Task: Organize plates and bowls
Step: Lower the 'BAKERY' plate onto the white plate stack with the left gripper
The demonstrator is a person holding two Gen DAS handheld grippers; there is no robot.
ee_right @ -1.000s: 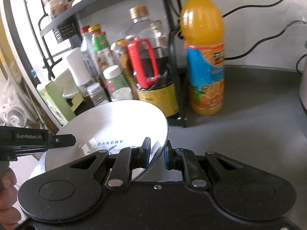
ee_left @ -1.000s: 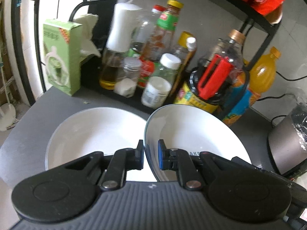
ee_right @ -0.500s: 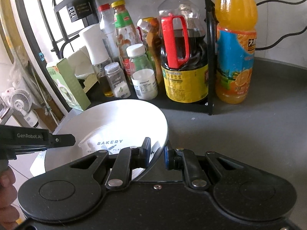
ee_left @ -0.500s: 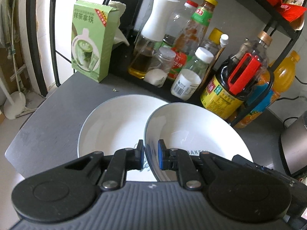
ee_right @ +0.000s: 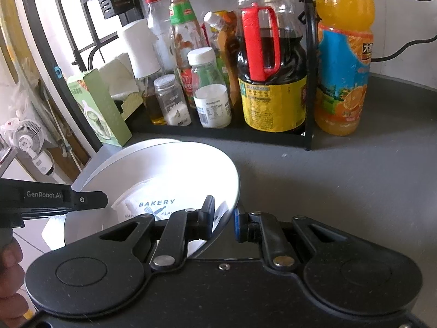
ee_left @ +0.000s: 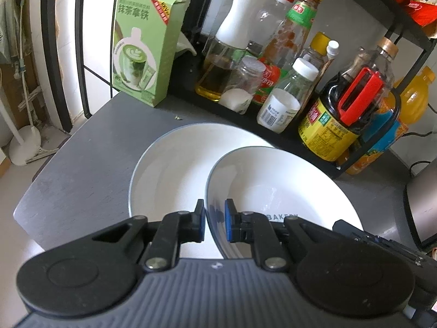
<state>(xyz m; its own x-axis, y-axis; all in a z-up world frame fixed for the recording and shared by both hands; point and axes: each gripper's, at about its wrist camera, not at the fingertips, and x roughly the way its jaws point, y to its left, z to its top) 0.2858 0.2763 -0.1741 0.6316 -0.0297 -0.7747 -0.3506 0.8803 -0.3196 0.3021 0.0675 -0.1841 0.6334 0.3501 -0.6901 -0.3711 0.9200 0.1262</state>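
Observation:
A white bowl [ee_left: 275, 191] printed "BAKERY" hangs tilted above the dark counter, held by both grippers. My left gripper [ee_left: 215, 220] is shut on its left rim, blue pads on either side of the wall. In the right wrist view the same bowl [ee_right: 169, 175] has its right rim pinched by my right gripper [ee_right: 224, 218], also shut. One of the left gripper's fingers [ee_right: 90, 199] reaches in from the left there. A second white bowl [ee_left: 174, 169] rests on the counter, below and to the left of the held one, partly hidden by it.
A black wire rack [ee_left: 273, 125] full of sauce bottles and jars stands just behind the bowls. A green matcha box [ee_left: 142, 49] is at its left end, an orange juice bottle [ee_right: 341, 63] at its right. A steel appliance [ee_left: 420, 202] sits far right. The counter edge [ee_left: 30, 191] drops off left.
Both grippers have carried the held bowl sideways along the counter and a little lower, over the resting bowl. Both grips are unchanged.

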